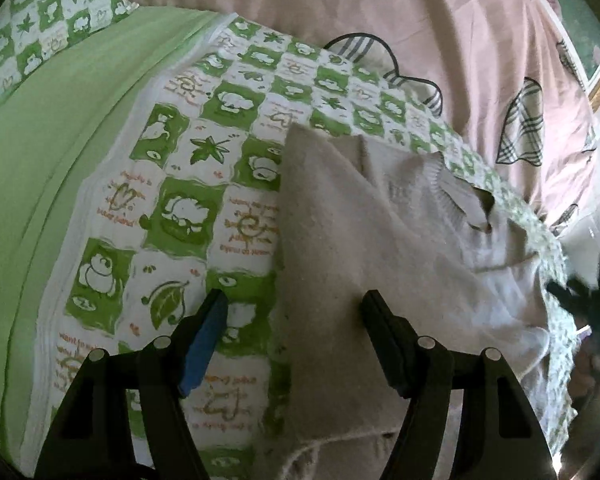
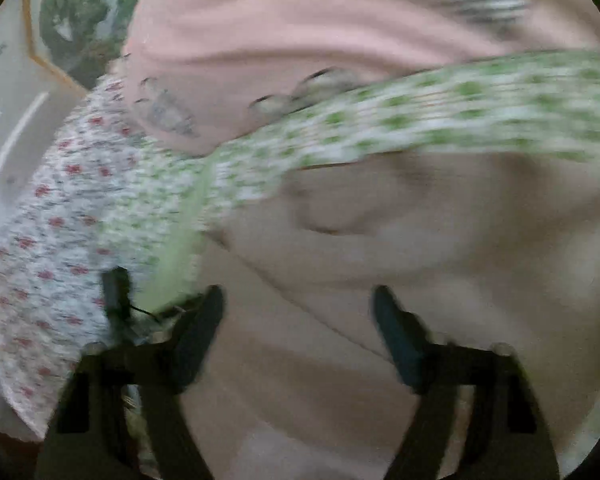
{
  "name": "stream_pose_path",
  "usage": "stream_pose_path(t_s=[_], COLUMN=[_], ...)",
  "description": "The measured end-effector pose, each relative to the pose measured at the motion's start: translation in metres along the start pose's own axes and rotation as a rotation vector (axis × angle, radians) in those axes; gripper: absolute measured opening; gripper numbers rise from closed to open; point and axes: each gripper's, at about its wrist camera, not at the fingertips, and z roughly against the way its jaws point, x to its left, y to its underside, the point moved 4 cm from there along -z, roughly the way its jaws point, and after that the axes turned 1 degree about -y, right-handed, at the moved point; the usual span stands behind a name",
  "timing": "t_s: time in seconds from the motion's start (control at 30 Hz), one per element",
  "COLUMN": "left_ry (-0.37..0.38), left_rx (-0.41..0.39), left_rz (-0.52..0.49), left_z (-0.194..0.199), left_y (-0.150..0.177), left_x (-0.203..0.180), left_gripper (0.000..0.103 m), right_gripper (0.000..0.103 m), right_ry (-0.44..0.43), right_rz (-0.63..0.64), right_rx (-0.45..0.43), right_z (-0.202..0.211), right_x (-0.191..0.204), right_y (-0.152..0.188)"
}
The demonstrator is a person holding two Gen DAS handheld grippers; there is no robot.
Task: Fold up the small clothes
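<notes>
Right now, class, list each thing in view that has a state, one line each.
Beige sweater: partly folded, lying on the bed, neck opening showing.
Left claw: open, straddling the sweater's edge, not pressing it.
Right claw: open over the sweater, picture blurred.
Pink quilt: rumpled, behind the sweater.

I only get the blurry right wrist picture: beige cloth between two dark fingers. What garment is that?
Observer: The left wrist view shows it sharply: a beige knitted sweater with a ribbed round neckline, lying on the bed.
Operator: What is it lying on?
Observer: A green-and-white checked quilt printed with leaves and little animals.
Operator: Is the other tool gripping the sweater?
Observer: No. The left gripper stands open over the sweater's left edge, one finger above the quilt, one above the knit.
Operator: Anything beside that quilt?
Observer: A plain light green sheet runs along its left side.
</notes>
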Motion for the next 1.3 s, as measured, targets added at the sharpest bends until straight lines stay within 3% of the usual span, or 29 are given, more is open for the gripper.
stream_pose_path(t_s=[0.03,0.17,0.37,0.5,0.6,0.63,0.67,0.7,0.8,0.9,0.93,1.03,1.23,1.3], left_ry=[-0.011,-0.078,-0.183,-0.199,-0.213,-0.213,-0.21,-0.208,-0.215,-0.211,-0.209,-0.205,-0.202,-0.212], left_rx=[-0.004,-0.015,-0.026,-0.03,-0.03,-0.03,-0.031,-0.031,-0.034,-0.029,-0.029,-0.032,-0.031,-0.031], left_rz=[0.001,-0.004,-0.016,-0.01,-0.02,-0.022,-0.023,-0.025,-0.038,-0.033,-0.03,-0.029,-0.062,-0.076], left_z=[-0.001,-0.004,-0.011,-0.012,-0.014,-0.013,-0.012,-0.011,-0.009,-0.01,-0.01,-0.009,-0.008,-0.009], left_y=[0.0,0.0,-0.004,-0.005,-0.005,-0.005,-0.004,-0.004,-0.005,-0.005,-0.005,-0.004,-0.002,-0.002], left_x=[0.0,-0.002,-0.01,-0.012,-0.014,-0.015,-0.015,-0.016,-0.017,-0.016,-0.016,-0.015,-0.019,-0.02], left_gripper=[0.068,0.057,0.05,0.047,0.045,0.044,0.042,0.04,0.039,0.039,0.039,0.039,0.037,0.038], right_gripper=[0.049,0.048,0.048,0.048,0.048,0.033,0.002,0.0,0.0,0.001,0.007,0.047,0.048,0.028], right_ry=[0.031,0.127,0.086,0.09,0.11,0.112,0.105,0.09,0.039,0.165,0.204,0.222,0.271,0.268], right_rz=[-0.006,0.008,-0.066,-0.129,-0.114,-0.101,-0.091,-0.091,-0.033,0.011,0.025,0.006,-0.002,0.025], right_rx=[-0.001,0.013,-0.022,-0.105,-0.018,0.014,0.038,0.036,-0.083,-0.171,-0.15,-0.056,0.091,0.103], right_z=[0.013,0.046,0.046,0.057,0.04,0.033,0.033,0.035,0.067,0.084,0.081,0.063,0.03,0.028], right_x=[-0.012,-0.043,-0.052,-0.061,-0.058,-0.054,-0.055,-0.049,-0.023,-0.023,-0.027,-0.042,-0.062,-0.06], right_y=[0.008,0.046,0.064,0.056,0.059,0.061,0.063,0.063,0.052,0.038,0.035,0.036,0.054,0.061])
